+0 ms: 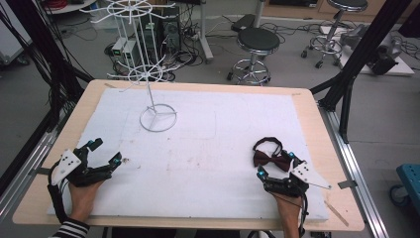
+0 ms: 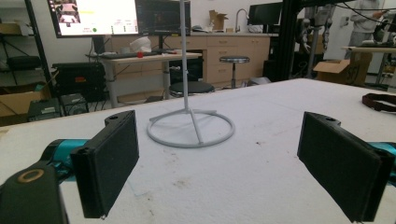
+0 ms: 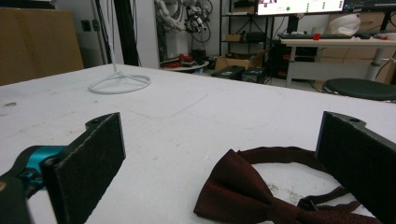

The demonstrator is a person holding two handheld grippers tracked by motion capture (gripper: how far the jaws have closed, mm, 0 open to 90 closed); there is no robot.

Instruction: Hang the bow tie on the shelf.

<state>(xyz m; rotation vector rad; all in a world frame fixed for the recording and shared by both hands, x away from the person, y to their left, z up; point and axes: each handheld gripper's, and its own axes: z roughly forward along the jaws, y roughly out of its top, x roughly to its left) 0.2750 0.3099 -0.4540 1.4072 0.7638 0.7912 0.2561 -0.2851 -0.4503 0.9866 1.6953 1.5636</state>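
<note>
A dark red bow tie (image 1: 270, 158) with its black strap looped behind it lies flat on the white mat at the right. My right gripper (image 1: 276, 164) stands open just behind it, jaws either side of the bow. In the right gripper view the bow tie (image 3: 243, 189) sits low between the two black pads, which do not touch it. My left gripper (image 1: 105, 152) rests open at the left of the mat with nothing between its jaws. A white wire stand (image 1: 157, 117) with hook arms stands on its ring base at the back left; the left gripper view looks straight at the stand's ring base (image 2: 190, 128).
The white mat (image 1: 208, 144) covers most of the wooden table (image 1: 317, 114). Black frame posts rise at both table sides. Stools, cables and equipment stand on the floor beyond the far edge. The bow tie's strap (image 2: 379, 101) lies at the right edge of the left gripper view.
</note>
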